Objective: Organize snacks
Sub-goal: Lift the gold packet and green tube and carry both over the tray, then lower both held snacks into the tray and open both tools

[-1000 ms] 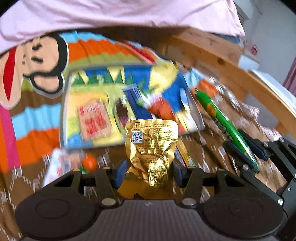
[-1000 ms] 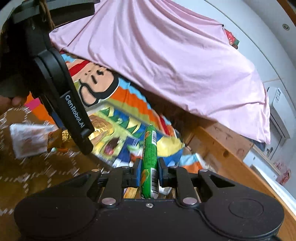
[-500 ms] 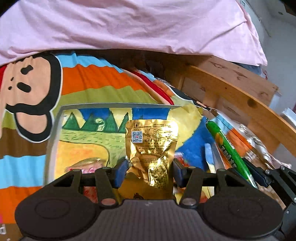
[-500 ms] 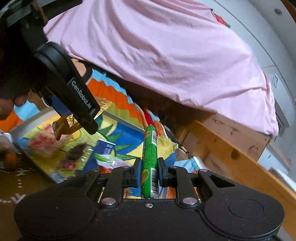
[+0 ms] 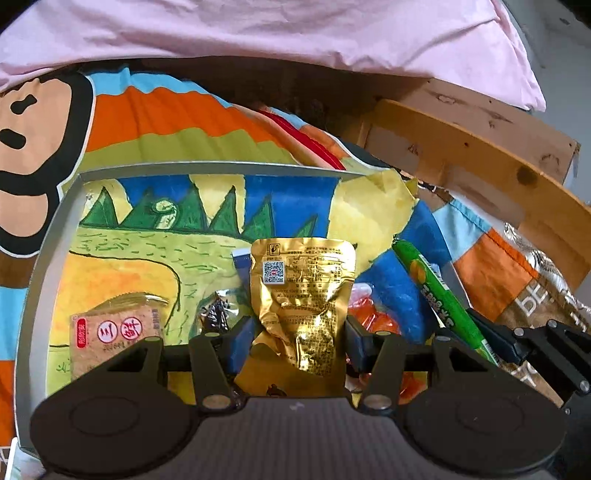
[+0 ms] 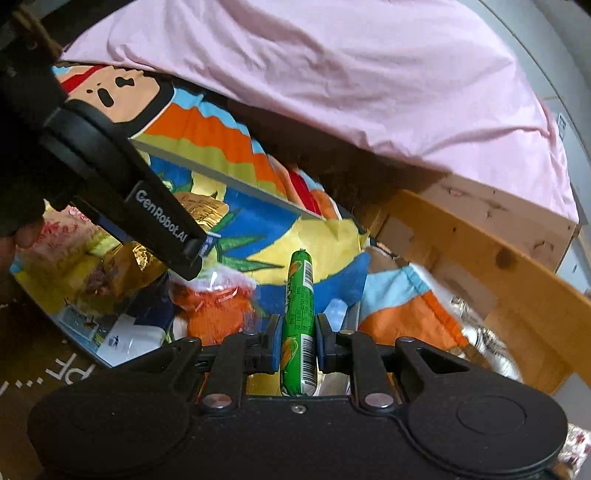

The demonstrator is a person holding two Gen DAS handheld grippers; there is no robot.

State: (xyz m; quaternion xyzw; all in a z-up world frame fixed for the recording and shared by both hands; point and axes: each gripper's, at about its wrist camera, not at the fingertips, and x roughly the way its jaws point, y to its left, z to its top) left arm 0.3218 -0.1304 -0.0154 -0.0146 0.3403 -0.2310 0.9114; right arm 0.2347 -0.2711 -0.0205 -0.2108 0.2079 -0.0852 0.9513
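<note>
My left gripper [image 5: 300, 338] is shut on a gold foil snack packet [image 5: 303, 291] and holds it upright over the grey-rimmed tray [image 5: 55, 221] lined with a colourful drawing. My right gripper [image 6: 298, 341] is shut on a green sausage stick [image 6: 299, 314]; the stick also shows in the left wrist view [image 5: 439, 295], at the tray's right edge. In the tray lie a tan packet with red characters [image 5: 116, 332], a dark snack [image 5: 216, 317] and an orange snack bag [image 6: 216, 310]. The left gripper body [image 6: 122, 184] crosses the right wrist view.
The tray lies on a striped cartoon blanket [image 5: 147, 122]. A pink sheet [image 5: 258, 29] hangs behind it. A wooden bed frame [image 5: 480, 158] runs along the right. A silver foil bag [image 5: 546, 273] lies to the right of the tray.
Both grippers have moved forward over the tray, each keeping its snack. The tray now fills the left wrist view and the packets in it look nearer.
</note>
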